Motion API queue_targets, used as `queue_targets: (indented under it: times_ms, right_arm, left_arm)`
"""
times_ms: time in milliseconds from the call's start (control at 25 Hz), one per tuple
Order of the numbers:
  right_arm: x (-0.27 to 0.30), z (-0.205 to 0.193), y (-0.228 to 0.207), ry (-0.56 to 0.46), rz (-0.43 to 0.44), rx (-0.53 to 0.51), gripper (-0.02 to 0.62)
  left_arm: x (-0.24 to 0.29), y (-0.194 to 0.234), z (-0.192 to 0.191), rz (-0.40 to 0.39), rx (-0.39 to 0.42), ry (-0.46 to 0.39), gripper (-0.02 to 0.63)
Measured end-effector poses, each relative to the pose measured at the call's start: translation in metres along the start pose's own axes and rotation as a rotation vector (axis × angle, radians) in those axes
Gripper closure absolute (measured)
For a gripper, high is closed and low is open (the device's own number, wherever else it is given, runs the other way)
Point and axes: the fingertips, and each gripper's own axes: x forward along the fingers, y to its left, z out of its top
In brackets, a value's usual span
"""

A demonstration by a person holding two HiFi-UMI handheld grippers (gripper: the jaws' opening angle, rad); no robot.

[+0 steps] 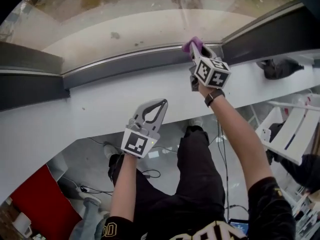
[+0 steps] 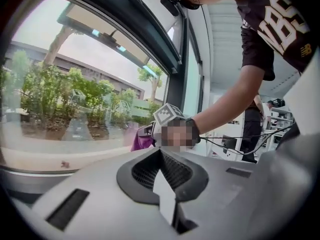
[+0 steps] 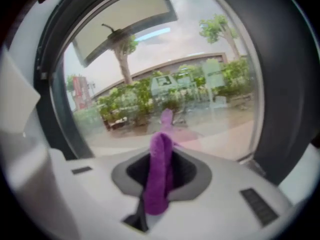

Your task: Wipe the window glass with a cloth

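cloth (image 1: 192,45), clamped upright in my right gripper (image 1: 199,54), is upper right in the head view, low against the window glass (image 1: 125,19). my left gripper (image 1: 159,105), jaws together and empty, hangs farther back.

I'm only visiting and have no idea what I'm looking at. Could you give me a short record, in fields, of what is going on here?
Scene: a person at a window glass, a gripper in each hand
Right gripper: shut on a purple cloth, raised to the lower edge of the glass by the dark frame
Left gripper: shut, empty, held lower by the white sill
Cloth on glass: close; contact unclear
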Motion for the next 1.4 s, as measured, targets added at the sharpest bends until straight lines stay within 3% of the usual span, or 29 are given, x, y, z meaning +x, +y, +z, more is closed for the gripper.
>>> queue_targets:
  times_ms: [200,360,520,600,720,840,1040,1160,1280,1400]
  right_arm:
    - [0.046,-0.040,0.177,0.047,0.221,-0.045,0.523]
    - [0.075,-0.090,0.333,0.088,0.401,-0.042,0.523]
    - [0.089,-0.125,0.474,0.124,0.587,-0.075,0.523]
    - [0.102,-0.140,0.528,0.135,0.639,-0.095,0.523]
    - [0.130,-0.151,0.566,0.137,0.626,-0.101,0.523]
    - [0.144,-0.144,0.547,0.124,0.564,-0.102,0.523]
    - [0.117,-0.121,0.435,0.112,0.467,-0.163,0.523]
    - [0.097,-0.097,0.331,0.087,0.367,-0.128,0.523]
    - [0.071,-0.079,0.199,0.069,0.223,-0.005,0.523]
    - [0.045,-0.046,0.066,0.023,0.084,0.141,0.523]
  left_arm:
    - [-0.100,0.061,-0.015,0.137,-0.031,0.009,0.597]
    - [-0.203,0.121,-0.029,0.279,-0.017,0.093,0.597]
    - [-0.273,0.156,-0.038,0.386,-0.028,0.086,0.597]
    - [-0.298,0.167,-0.041,0.417,-0.022,0.086,0.597]
    - [-0.319,0.181,-0.046,0.452,-0.038,0.077,0.597]
    - [-0.317,0.185,-0.052,0.444,-0.059,0.066,0.597]
    - [-0.257,0.156,-0.049,0.348,-0.105,0.068,0.597]
    - [-0.190,0.131,-0.044,0.258,-0.119,0.039,0.597]
    - [-0.120,0.093,-0.044,0.168,-0.110,0.031,0.597]
    - [-0.060,0.063,-0.035,0.143,-0.132,-0.011,0.597]
